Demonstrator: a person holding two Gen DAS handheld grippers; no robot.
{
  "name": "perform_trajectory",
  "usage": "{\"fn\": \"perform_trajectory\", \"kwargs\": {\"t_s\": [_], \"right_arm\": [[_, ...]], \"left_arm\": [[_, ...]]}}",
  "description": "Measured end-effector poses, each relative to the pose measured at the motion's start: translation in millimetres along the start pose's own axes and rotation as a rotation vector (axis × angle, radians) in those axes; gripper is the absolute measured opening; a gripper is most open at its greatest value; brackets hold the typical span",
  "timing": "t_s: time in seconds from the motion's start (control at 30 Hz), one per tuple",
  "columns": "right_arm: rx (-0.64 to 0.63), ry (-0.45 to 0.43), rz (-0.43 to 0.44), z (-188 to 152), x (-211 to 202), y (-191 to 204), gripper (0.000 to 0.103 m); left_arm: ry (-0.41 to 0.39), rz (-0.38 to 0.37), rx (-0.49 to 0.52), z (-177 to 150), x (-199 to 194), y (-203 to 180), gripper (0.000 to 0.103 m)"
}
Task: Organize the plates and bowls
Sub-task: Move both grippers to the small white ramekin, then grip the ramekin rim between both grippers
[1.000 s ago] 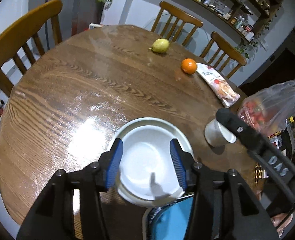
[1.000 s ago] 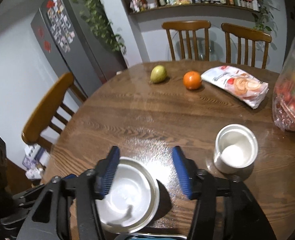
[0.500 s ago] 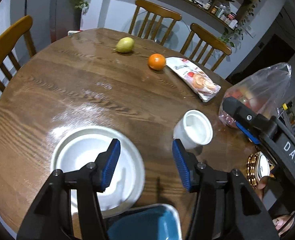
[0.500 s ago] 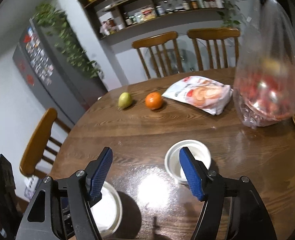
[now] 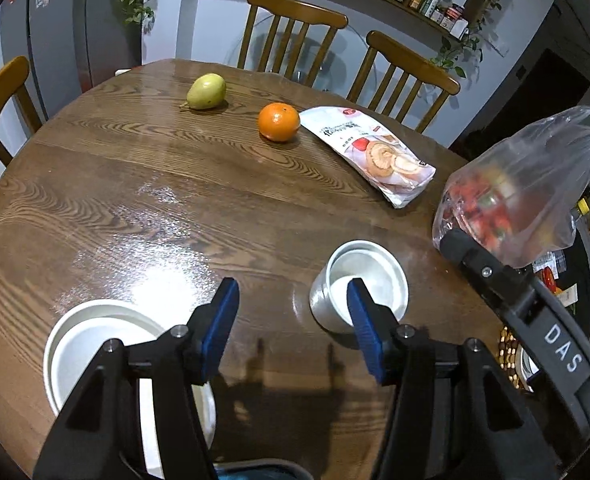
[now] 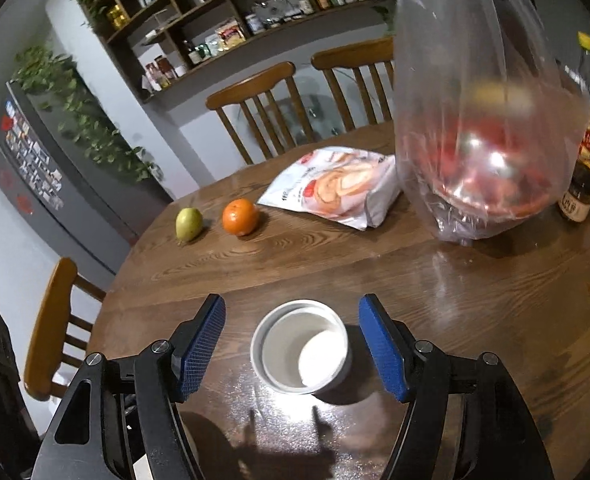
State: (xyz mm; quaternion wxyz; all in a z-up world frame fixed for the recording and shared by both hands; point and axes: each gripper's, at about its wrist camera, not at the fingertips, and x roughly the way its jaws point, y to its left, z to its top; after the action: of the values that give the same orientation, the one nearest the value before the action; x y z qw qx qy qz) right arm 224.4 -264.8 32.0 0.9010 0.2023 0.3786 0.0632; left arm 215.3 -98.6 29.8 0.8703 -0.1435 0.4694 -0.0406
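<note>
A small white bowl stands upright on the round wooden table. My right gripper is open, its blue pads on either side of the bowl without touching it. In the left wrist view the same bowl sits right of centre, and a white bowl stacked in a white plate lies at the lower left. My left gripper is open and empty above the table between the plate stack and the small bowl. The right gripper's black body crosses the right side of that view.
A pear, an orange and a snack packet lie at the far side. A clear plastic bag of red fruit stands at the right, with bottles behind. A blue container's edge shows below. Wooden chairs ring the table.
My left gripper has moved right, off the plate stack. My right gripper has swung right from the plate stack and now straddles the small bowl.
</note>
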Motion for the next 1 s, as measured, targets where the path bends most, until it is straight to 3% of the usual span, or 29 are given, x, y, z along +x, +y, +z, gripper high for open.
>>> {"fn": "perform_trajectory", "kwargs": {"t_s": [0.4, 1.0], "right_arm": [[0.020, 0.047, -0.005, -2, 23, -7, 0.070], [0.007, 0.149, -0.044, -12, 55, -4, 0.070]], "left_arm": [[0.096, -0.042, 0.001, -5, 34, 6, 0.055], [0.123, -0.068, 0.013, -11, 50, 3, 0.055]]}}
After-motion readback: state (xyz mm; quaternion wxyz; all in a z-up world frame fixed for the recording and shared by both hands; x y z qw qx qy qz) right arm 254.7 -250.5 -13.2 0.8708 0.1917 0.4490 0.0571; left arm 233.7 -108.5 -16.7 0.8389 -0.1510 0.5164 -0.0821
